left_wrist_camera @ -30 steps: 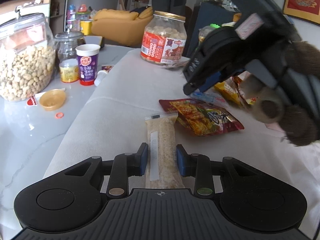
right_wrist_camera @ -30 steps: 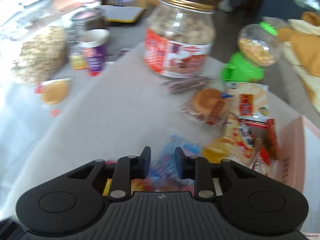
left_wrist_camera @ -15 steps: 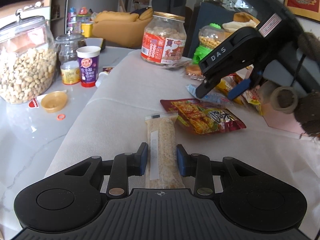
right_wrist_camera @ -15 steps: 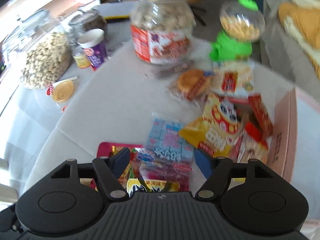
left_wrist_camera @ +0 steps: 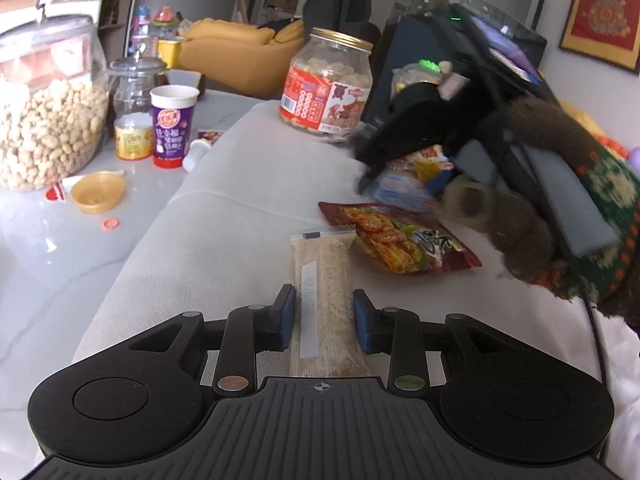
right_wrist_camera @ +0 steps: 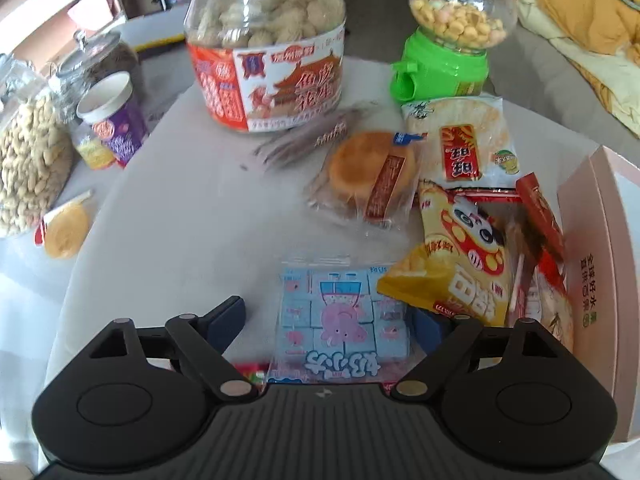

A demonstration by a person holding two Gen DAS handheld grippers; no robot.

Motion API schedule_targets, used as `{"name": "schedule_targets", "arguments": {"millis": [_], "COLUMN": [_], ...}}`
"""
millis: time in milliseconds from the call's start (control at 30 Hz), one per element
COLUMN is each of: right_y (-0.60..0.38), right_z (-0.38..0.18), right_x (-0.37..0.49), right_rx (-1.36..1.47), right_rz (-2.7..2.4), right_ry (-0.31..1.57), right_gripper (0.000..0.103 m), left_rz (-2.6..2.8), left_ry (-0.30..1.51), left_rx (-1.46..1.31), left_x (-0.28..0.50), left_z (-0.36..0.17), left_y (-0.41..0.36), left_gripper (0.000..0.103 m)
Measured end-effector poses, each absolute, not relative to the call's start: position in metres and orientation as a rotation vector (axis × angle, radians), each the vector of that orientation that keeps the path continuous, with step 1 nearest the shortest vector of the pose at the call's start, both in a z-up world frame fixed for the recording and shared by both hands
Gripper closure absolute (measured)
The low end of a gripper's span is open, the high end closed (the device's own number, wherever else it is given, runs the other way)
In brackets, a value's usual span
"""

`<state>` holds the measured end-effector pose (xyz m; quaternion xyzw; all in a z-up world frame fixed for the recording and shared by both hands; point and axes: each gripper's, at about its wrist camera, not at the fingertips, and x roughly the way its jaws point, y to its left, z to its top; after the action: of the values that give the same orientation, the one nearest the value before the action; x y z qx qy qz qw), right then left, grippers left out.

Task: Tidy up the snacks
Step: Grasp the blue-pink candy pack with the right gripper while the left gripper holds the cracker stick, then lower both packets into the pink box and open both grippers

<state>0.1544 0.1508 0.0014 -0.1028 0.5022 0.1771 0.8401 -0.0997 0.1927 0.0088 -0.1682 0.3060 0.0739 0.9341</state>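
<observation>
Left wrist view looks low and forward across the white-clothed table [left_wrist_camera: 240,208]. Right wrist view looks steeply down, close. Both share the red-labelled clear plastic jar [left_wrist_camera: 326,84] [right_wrist_camera: 266,46] at the far side.

a: we see the peanut jar [right_wrist_camera: 28,164] at the far left, the paper cup [right_wrist_camera: 114,120] just right of it, and the labelled jar [right_wrist_camera: 266,48] behind the middle.

b: we put the candy dispenser [right_wrist_camera: 448,40] right of that jar, the rice cracker pack [right_wrist_camera: 460,140] before it, and the wrapped cake [right_wrist_camera: 370,176] left of that pack.

a: nearest us lies the cube candy pack [right_wrist_camera: 340,316], the chip bag [right_wrist_camera: 460,264] overlapping its right edge, the box [right_wrist_camera: 600,260] at the far right.
</observation>
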Motion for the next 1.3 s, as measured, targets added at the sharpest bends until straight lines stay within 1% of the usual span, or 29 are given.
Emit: {"name": "schedule_targets", "arguments": {"millis": [33,200,300,400,533,733,867,1067,1133,1233,1300], "right_y": [0.149,0.129,0.113,0.089,0.033,-0.062,-0.117,-0.161,-0.169,-0.173,-0.175], "right_z": [0.004,0.026,0.042,0.057,0.065,0.060,0.048,0.029,0.025,0.021,0.020], "right_x": [0.151,0.123,0.101,0.077,0.056,0.038,0.034,0.030,0.034,0.038,0.042], "right_rx": [-0.229,-0.221,-0.241,-0.295,-0.284,-0.237,-0.169,-0.105,-0.067,-0.039,-0.018], "right_rz": [0.383,0.599,0.640,0.650,0.646,0.514,0.460,0.434,0.434,0.409,0.380], "right_ry": [1.044,1.085,1.045,0.989,0.990,0.922,0.901,0.869,0.874,0.844,0.829], "right_gripper": [0.044,0.044,0.044,0.044,0.044,0.044,0.044,0.044,0.044,0.044,0.044], "left_rz": [0.146,0.128,0.092,0.025,-0.091,-0.146,-0.186,-0.224,-0.215,-0.195,-0.156], "left_ry": [0.624,0.613,0.611,0.615,0.638,0.637,0.604,0.530,0.507,0.496,0.508], "left_rx": [-0.353,-0.362,-0.351,-0.322,-0.280,-0.214,-0.204,-0.186,-0.180,-0.127,-0.105], "left_x": [-0.100,-0.105,-0.110,-0.110,-0.097,-0.054,-0.027,0.041,0.069,0.111,0.123], "left_z": [0.008,0.011,0.018,0.028,0.036,0.053,0.079,0.122,0.125,0.109,0.095], "left_y": [0.194,0.192,0.181,0.159,0.116,0.063,0.033,-0.014,-0.026,-0.038,-0.039], "left_gripper": [0.068,0.069,0.069,0.069,0.069,0.069,0.069,0.069,0.068,0.069,0.069]}}
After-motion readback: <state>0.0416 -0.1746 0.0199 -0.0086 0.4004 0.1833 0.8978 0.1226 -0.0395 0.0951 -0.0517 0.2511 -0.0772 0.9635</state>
